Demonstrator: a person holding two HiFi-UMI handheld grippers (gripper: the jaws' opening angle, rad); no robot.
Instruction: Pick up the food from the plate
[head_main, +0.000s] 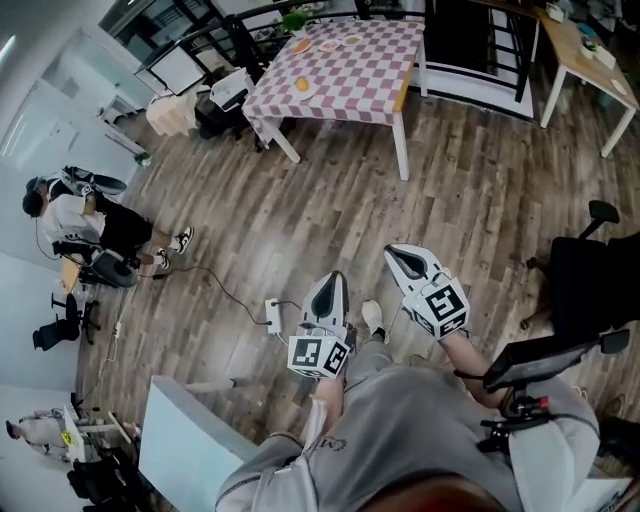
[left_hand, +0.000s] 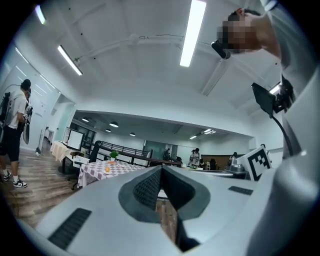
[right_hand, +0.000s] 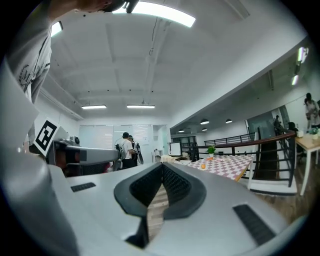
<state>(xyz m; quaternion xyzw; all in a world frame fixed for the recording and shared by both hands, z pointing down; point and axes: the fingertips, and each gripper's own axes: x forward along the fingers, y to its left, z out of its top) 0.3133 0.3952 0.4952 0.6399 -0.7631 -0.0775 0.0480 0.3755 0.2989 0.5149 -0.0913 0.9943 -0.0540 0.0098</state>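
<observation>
A table with a pink-and-white checked cloth (head_main: 345, 65) stands far ahead across the wooden floor. An orange piece of food (head_main: 302, 84) lies on a white plate near its left end, and more plates (head_main: 328, 45) sit at the far side. The same table (left_hand: 97, 167) and orange food (left_hand: 107, 169) show small in the left gripper view, and again as table (right_hand: 227, 162) and food (right_hand: 203, 166) in the right gripper view. My left gripper (head_main: 328, 286) and right gripper (head_main: 404, 257) hang close to my body, both shut with nothing in them, far from the table.
A black office chair (head_main: 590, 290) stands at my right and a wooden desk (head_main: 585, 50) at the far right. A power strip with cable (head_main: 272, 312) lies on the floor. A white board (head_main: 190, 440) is at my lower left. People stand at the left (head_main: 70, 225).
</observation>
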